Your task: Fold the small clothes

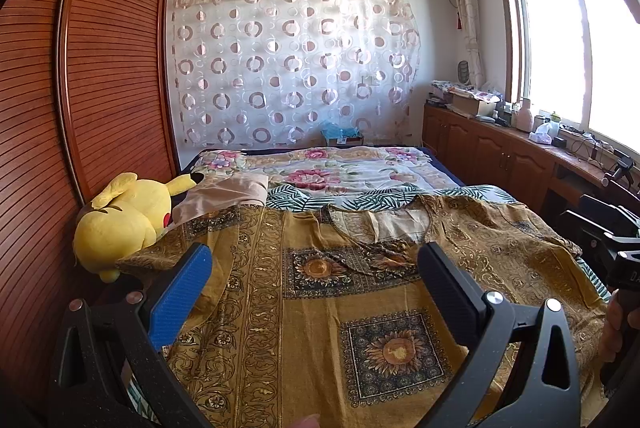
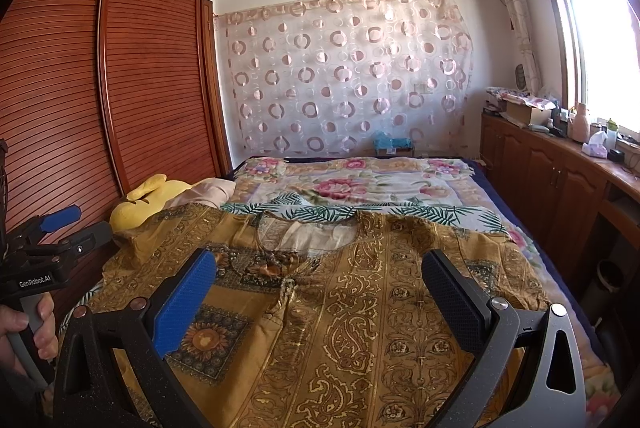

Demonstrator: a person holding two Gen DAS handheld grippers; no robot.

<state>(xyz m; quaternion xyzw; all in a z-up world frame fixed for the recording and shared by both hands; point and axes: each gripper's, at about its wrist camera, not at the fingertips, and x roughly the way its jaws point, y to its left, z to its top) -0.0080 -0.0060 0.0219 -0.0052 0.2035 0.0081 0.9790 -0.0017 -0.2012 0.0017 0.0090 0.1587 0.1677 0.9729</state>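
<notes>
- A mustard-gold patterned shirt (image 1: 320,292) lies spread flat, front up, across the near half of a bed (image 1: 444,176), its round neckline (image 1: 380,224) pointing toward the far wall.
- The shirt's left sleeve reaches the bed's left edge, where it touches a yellow plush toy (image 1: 124,220); the right sleeve (image 2: 480,248) runs close to the bed's right edge.
- Left gripper (image 1: 316,272): wide open, holding nothing, hovering above the shirt's left half, with one blue pad (image 1: 180,296) on its left finger.
- Right gripper (image 2: 320,280): also wide open and holding nothing, poised above the shirt's chest and right side.
- Each gripper shows at the edge of the other's view, so they sit side by side, apart.
- Beyond the neckline, a leaf-print sheet (image 2: 360,212) and a floral blanket (image 2: 352,180) cover the far half of the bed, flat and open.
- A pinkish cloth (image 1: 228,196) lies beside the toy, just past the left shoulder.
- A slatted wooden wardrobe (image 1: 100,68) stands tight along the bed's left side.
- On the right, a narrow aisle separates the bed from low wooden cabinets (image 2: 560,180) under a bright window (image 1: 580,48).
</notes>
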